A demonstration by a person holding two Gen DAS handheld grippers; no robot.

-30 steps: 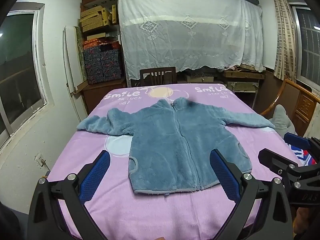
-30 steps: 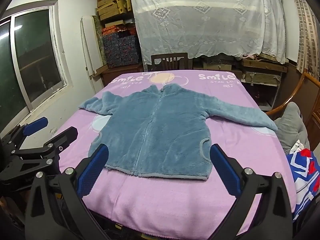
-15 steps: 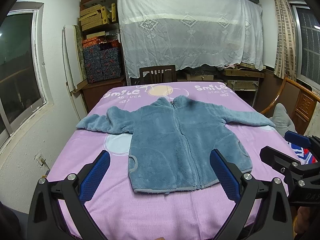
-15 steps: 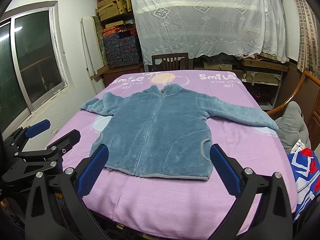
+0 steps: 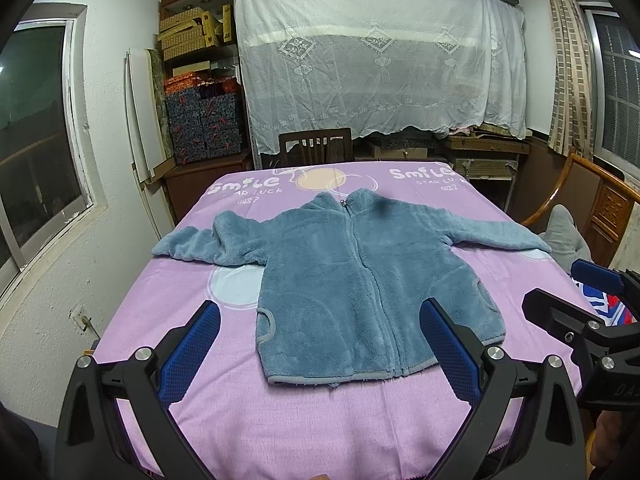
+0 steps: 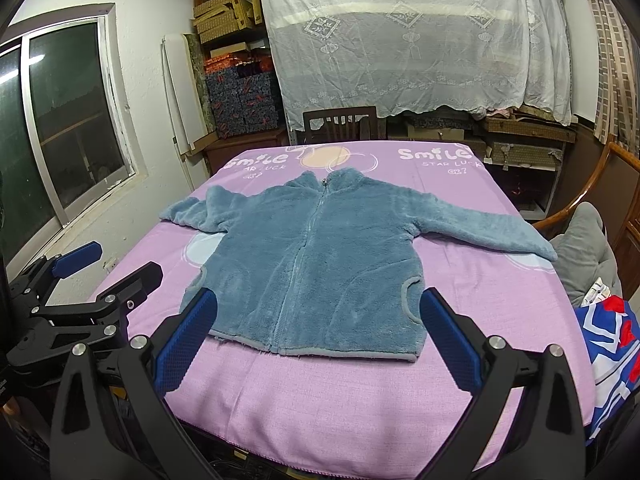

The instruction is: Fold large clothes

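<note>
A blue fleece zip jacket [image 5: 360,276] [image 6: 320,256] lies flat and zipped on the purple bed sheet [image 5: 320,416] [image 6: 340,400], both sleeves spread sideways, collar at the far end. My left gripper [image 5: 320,352] hovers open above the near hem, holding nothing. My right gripper [image 6: 320,340] is also open and empty, above the hem. In the left wrist view the right gripper [image 5: 568,296] shows at the right edge. The left gripper [image 6: 112,268] shows at the lower left of the right wrist view.
A wooden chair [image 5: 316,148] stands behind the bed under a white lace curtain [image 5: 380,56]. Stacked boxes [image 5: 204,120] fill shelves at back left. A grey cushion [image 6: 584,256] and a red-white-blue cloth [image 6: 608,340] lie at the bed's right side, by a wooden armchair [image 5: 600,200].
Both grippers have pulled back and tilted very slightly; the jacket sits a touch higher in the views. The jacket itself has not moved.
</note>
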